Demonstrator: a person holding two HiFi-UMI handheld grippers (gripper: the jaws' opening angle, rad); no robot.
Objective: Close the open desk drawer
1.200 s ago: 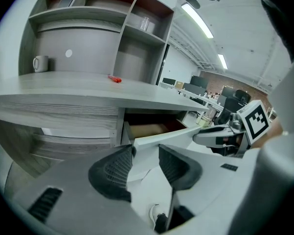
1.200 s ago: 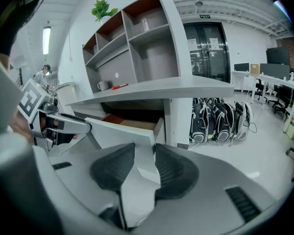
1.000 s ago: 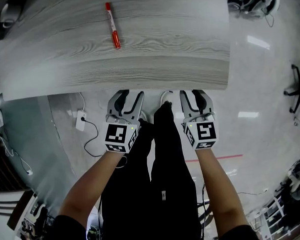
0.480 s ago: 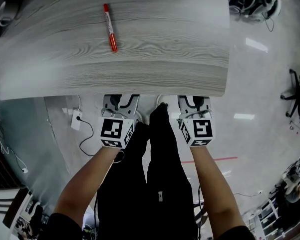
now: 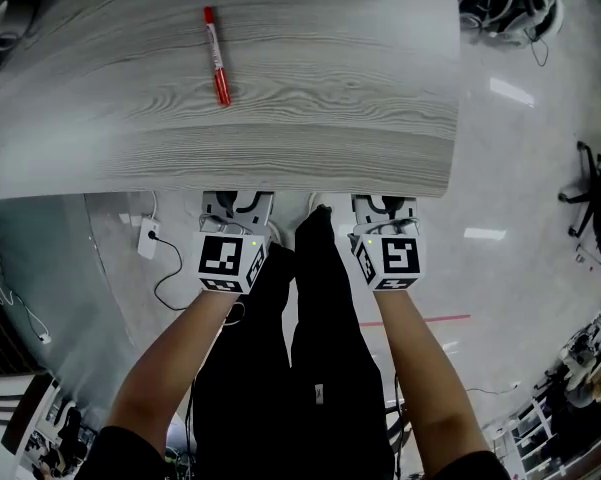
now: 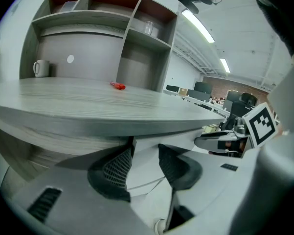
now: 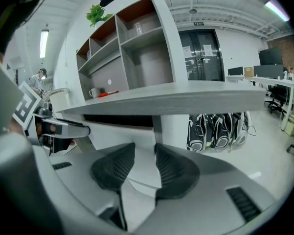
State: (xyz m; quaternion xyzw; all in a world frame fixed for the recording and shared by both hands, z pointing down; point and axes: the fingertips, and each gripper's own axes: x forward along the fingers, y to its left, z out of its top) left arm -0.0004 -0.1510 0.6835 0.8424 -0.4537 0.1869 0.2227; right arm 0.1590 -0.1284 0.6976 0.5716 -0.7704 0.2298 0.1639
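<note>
From above, a pale grey wood-grain desk top [image 5: 310,118] fills the upper part. The left gripper [image 5: 237,208] and the right gripper [image 5: 384,208] sit side by side at its near edge. Their tips are tucked under it, so the jaws do not show here, and neither does the drawer. A thin red marker pen [image 5: 213,56] lies on the desk top, far ahead of the left gripper. A small white plug box with a cable [image 5: 147,239] lies on the floor, off to that gripper's left.

In the left gripper view, the left gripper [image 6: 146,155] has its two dark jaws spread apart, with nothing pinched. The flat white desk drawer [image 6: 173,138] is straight ahead of the tips, just under the desk top. I cannot tell if the tips touch it. The right gripper [image 6: 225,142] is off to the right. Up ahead, a white mug [image 6: 40,68] and the pen [image 6: 118,86] sit on the desk top, below a grey shelf unit [image 6: 137,38].

In the right gripper view, the right gripper [image 7: 144,153] also has its jaws spread wide and holds nothing. The drawer [image 7: 119,134] is right ahead of the tips, with a dark strip above it. The left gripper [image 7: 58,129] is off to the left.
</note>
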